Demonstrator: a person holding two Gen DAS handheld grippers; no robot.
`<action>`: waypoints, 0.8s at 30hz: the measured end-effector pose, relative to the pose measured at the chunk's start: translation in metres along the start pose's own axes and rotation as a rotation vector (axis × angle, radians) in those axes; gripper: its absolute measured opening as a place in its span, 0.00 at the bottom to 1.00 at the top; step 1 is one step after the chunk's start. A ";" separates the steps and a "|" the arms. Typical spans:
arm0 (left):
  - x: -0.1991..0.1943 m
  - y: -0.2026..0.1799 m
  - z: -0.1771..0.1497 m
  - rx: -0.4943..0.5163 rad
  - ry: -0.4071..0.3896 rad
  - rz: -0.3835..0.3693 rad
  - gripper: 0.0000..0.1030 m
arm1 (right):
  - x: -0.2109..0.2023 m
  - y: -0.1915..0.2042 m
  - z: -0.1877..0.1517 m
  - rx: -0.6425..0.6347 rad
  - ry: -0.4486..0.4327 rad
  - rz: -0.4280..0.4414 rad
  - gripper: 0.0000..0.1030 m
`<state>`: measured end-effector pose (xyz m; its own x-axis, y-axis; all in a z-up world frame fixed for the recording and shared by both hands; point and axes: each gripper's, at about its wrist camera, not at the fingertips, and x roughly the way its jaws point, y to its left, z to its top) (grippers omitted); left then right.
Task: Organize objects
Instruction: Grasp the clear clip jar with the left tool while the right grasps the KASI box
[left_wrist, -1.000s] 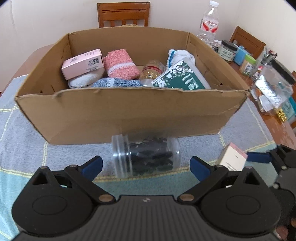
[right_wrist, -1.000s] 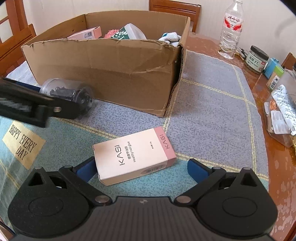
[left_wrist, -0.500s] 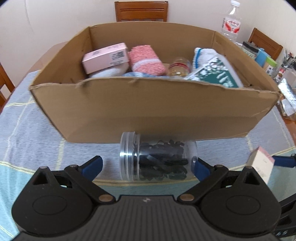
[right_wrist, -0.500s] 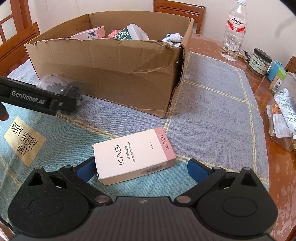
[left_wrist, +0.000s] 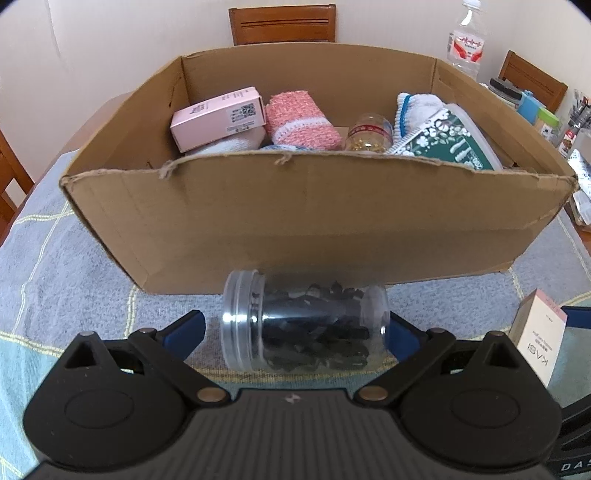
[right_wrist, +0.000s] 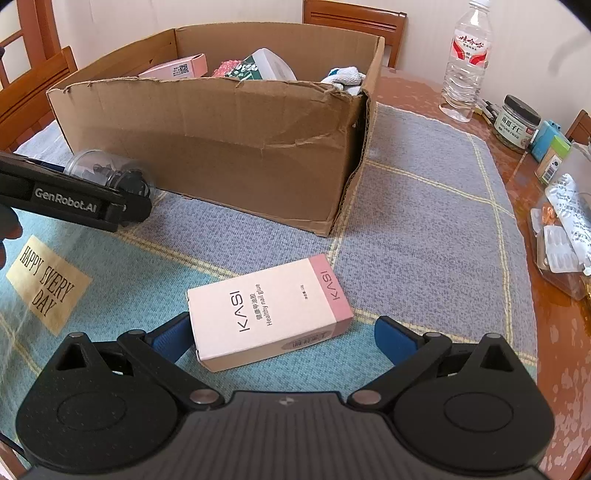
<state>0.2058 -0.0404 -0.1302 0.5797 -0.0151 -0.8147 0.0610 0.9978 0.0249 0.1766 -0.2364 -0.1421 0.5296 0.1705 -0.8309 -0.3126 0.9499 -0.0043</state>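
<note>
- Left tool (left_wrist: 295, 330): blue-tipped fingers spread wide, one on each side of a clear plastic jar (left_wrist: 304, 325) filled with small dark pieces. The right finger (left_wrist: 402, 338) sits at the jar's base and appears to touch it; a small gap shows between the left finger and the lidded end. No clamping is evident.
- Clear plastic jar: lying on its side on the checked cloth (left_wrist: 44, 266), just in front of the near wall of the cardboard box (left_wrist: 295, 218); whether it touches the wall cannot be told.
- Right tool (right_wrist: 284, 334): fingers likewise spread wide around a pink-and-white carton (right_wrist: 269, 312) printed "KASI". The left finger (right_wrist: 171, 338) lies against the carton's near corner; the right finger stands clear of it.
- Carton: flat on the cloth, set at an angle, apart from the box's front corner.
- Cardboard box: open-topped, holding a second pink carton (left_wrist: 218, 118), a pink knitted cloth (left_wrist: 301, 122), a small bottle (left_wrist: 369, 133) and a green floral packet (left_wrist: 450, 144).
- Desk (right_wrist: 417, 92): beyond the cloth, a water bottle (right_wrist: 465, 62) and a dark-lidded jar (right_wrist: 517, 123).
</note>
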 end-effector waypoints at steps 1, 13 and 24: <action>0.001 -0.001 0.000 0.003 0.000 0.002 0.95 | 0.000 0.000 0.001 -0.001 0.001 0.001 1.00; 0.003 0.005 0.003 -0.010 -0.016 -0.039 0.84 | 0.007 0.005 0.012 -0.047 0.012 0.031 1.00; 0.002 0.007 0.003 -0.003 -0.016 -0.069 0.73 | 0.007 0.009 0.015 -0.076 0.041 0.054 1.00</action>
<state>0.2103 -0.0341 -0.1299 0.5875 -0.0849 -0.8048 0.0992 0.9945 -0.0325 0.1891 -0.2232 -0.1397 0.4783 0.2089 -0.8530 -0.3998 0.9166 0.0003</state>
